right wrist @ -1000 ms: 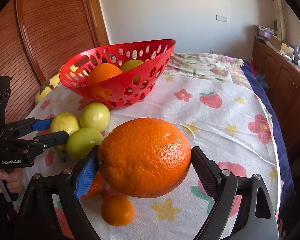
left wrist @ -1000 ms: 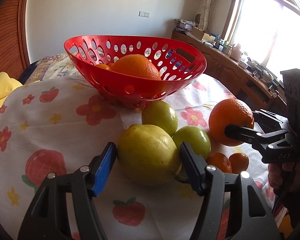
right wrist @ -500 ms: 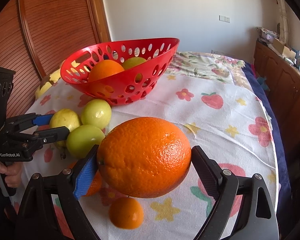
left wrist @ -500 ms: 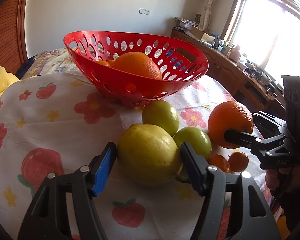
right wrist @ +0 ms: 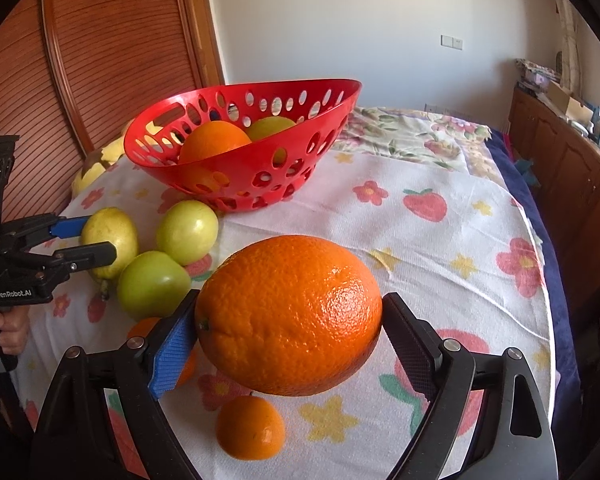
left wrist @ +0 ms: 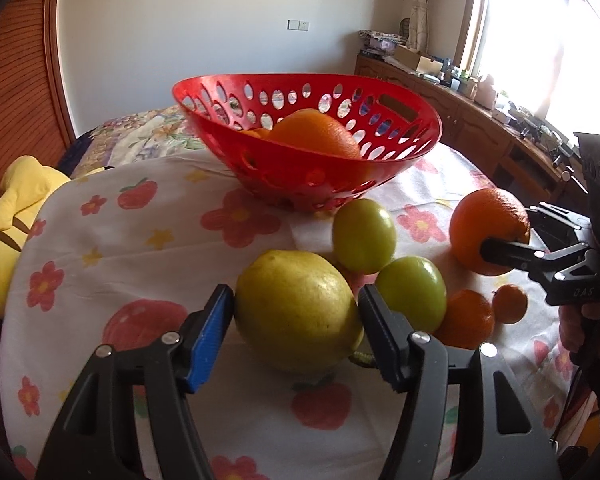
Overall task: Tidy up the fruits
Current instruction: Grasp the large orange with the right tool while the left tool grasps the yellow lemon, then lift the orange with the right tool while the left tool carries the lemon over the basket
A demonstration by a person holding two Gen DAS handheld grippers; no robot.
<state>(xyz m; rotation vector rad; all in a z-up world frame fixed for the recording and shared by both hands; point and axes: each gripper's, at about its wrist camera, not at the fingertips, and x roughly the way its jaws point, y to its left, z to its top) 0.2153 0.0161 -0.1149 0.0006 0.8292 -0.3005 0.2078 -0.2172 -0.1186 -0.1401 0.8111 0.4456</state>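
Note:
My left gripper (left wrist: 295,298) has its jaws closing, both pads touching a yellow lemon (left wrist: 296,312) that lies on the flowered cloth. The right wrist view shows the lemon (right wrist: 108,236) between those fingers. My right gripper (right wrist: 290,308) is shut on a large orange (right wrist: 288,316), held just above the cloth. A red perforated basket (left wrist: 400,148) stands behind, holding another orange (left wrist: 316,136) and a green fruit (right wrist: 272,126). Two green fruits (left wrist: 364,236) (left wrist: 412,298) and two small tangerines (left wrist: 468,316) (left wrist: 510,304) lie between the grippers.
A yellow plush toy (left wrist: 16,216) lies off the table's left edge. A wooden cabinet (left wrist: 500,140) with clutter runs along the window side. Slatted wooden panelling (right wrist: 100,60) stands behind the basket. A person's hand (right wrist: 4,328) grips the left handle.
The left view has swung slightly, so the basket sits further right in it. The small gap between the blue pad and the lemon has closed. The right gripper and its orange kept still.

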